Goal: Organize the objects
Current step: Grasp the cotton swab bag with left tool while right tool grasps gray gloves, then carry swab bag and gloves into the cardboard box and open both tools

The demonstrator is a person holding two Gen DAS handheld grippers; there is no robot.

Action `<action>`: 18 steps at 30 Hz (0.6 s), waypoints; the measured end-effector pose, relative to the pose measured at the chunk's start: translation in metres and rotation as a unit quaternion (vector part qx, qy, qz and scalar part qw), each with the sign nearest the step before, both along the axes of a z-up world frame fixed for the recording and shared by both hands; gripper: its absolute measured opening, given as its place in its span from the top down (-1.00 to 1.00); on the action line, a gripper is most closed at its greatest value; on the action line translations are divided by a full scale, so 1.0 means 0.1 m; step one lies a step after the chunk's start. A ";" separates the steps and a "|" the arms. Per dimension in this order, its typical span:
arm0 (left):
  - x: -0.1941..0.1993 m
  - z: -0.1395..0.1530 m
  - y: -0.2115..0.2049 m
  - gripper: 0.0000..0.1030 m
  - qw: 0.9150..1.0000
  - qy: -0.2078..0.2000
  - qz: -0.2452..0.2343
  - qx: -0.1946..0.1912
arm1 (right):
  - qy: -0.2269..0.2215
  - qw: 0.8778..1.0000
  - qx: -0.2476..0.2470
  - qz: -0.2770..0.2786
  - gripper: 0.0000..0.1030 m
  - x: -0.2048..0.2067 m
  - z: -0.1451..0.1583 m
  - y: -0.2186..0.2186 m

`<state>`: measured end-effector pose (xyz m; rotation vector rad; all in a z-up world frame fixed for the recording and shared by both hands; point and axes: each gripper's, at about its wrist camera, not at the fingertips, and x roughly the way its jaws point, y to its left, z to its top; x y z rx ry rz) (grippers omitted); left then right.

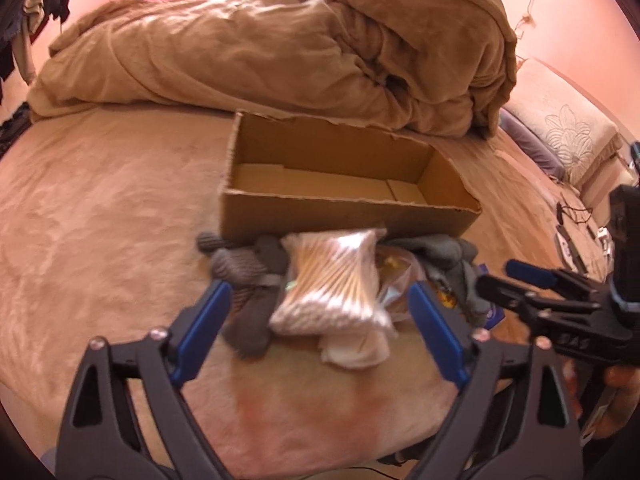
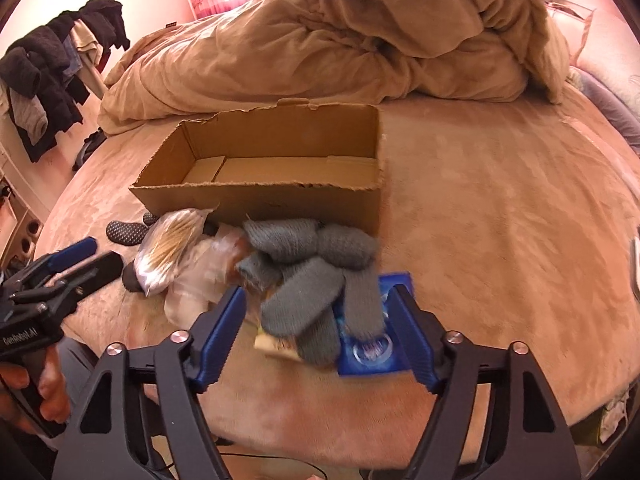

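An open cardboard box (image 1: 348, 210) (image 2: 280, 204) stands empty on the bed. A heap of small items lies against its near wall. My left gripper (image 1: 318, 300) is open and straddles a clear bag of cotton swabs (image 1: 332, 276) (image 2: 172, 248) without its blue pads touching it. Dark grey socks (image 1: 248, 280) lie to the left of that bag. My right gripper (image 2: 316, 296) is open too, with a bundle of grey knitted socks (image 2: 304, 276) between its fingers and a gap on each side. A blue packet (image 2: 372, 354) lies under those socks.
A bunched tan duvet (image 1: 280, 48) fills the bed behind the box. A flowered pillow (image 1: 568, 132) lies far right, and a rack of dark clothes (image 2: 52, 72) stands far left. A hand (image 2: 48, 392) holds the left gripper's handle. Cables and small gadgets (image 1: 568, 240) lie at the right.
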<state>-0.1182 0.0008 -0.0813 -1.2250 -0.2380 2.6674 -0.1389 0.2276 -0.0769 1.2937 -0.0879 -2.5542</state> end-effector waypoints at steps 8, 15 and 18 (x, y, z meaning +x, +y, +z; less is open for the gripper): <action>-0.32 -0.28 0.12 -0.39 0.999 -0.034 -0.010 0.000 | -0.017 1.000 -0.020 0.003 -0.32 -0.36 -0.19 -0.03; -0.38 -0.38 0.19 -0.12 0.999 -0.033 -0.017 -0.007 | -0.023 0.999 -0.047 0.004 -0.27 -0.55 -0.33 0.03; -0.36 -0.35 0.18 0.02 0.999 -0.032 -0.016 -0.003 | -0.008 0.999 -0.035 0.011 -0.05 -0.54 -0.33 -0.01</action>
